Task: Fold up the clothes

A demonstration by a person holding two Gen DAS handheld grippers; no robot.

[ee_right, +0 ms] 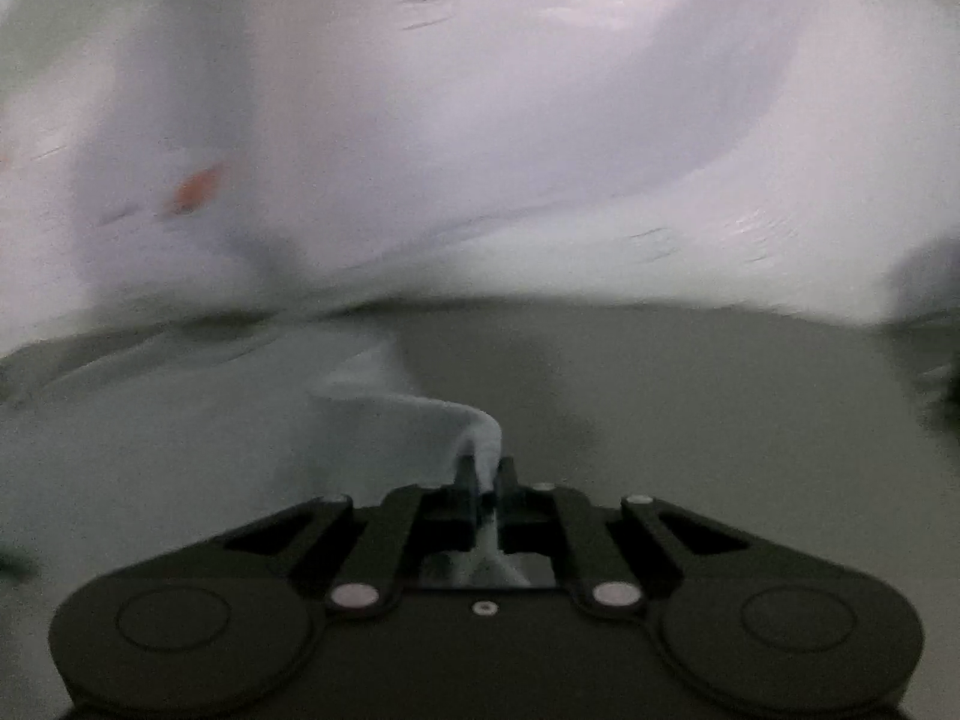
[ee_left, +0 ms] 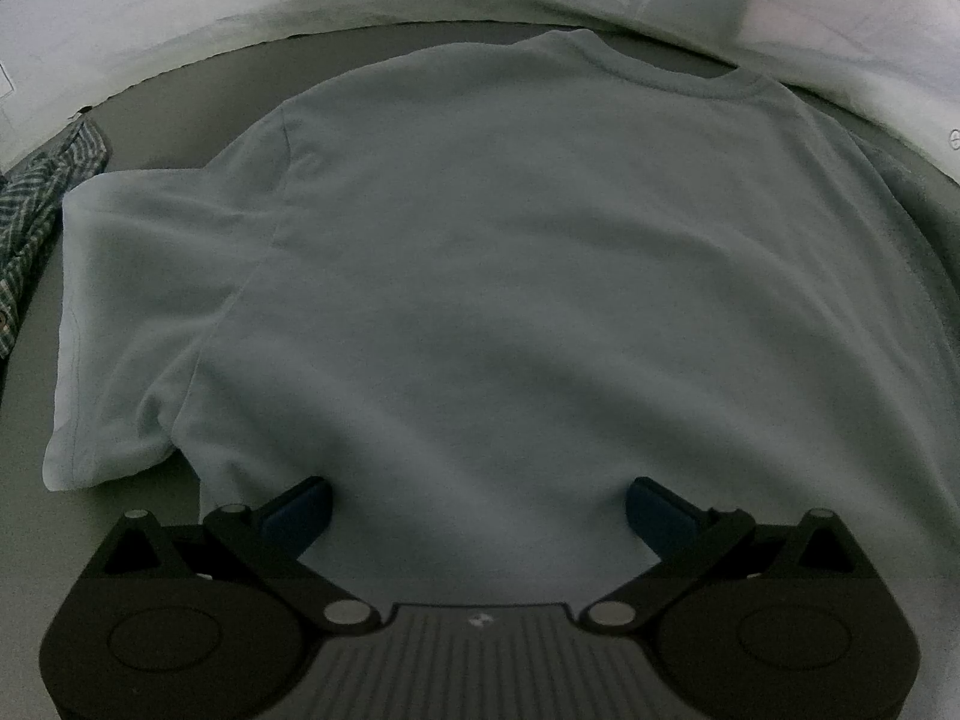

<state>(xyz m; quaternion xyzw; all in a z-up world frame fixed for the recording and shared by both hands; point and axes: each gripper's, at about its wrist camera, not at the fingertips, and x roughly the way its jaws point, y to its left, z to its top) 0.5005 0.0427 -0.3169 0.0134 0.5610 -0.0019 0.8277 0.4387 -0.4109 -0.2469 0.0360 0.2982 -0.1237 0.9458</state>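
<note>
Pale blue-grey t-shirt (ee_left: pixel 510 276) is spread flat on a grey table (ee_left: pixel 180 96), collar at the far side, hem at the near side. One short sleeve sticks out to the left and lies flat, a bit rumpled where it meets the body. The left gripper (ee_left: pixel 478 504) sits right over the near hem with its jaws spread wide, one blue-padded finger on each side of a stretch of cloth, not pinching anything. Off at the far left edge there's a bunched-up plaid shirt (ee_left: pixel 36 222), just beside the sleeve. In the right wrist view, which is pretty blurry, the right gripper (ee_right: pixel 483 474) has its jaws clenched on a fold of light cloth (ee_right: pixel 420 414), lifted off the table. No bins or baskets visible, so nothing to say on containers
</note>
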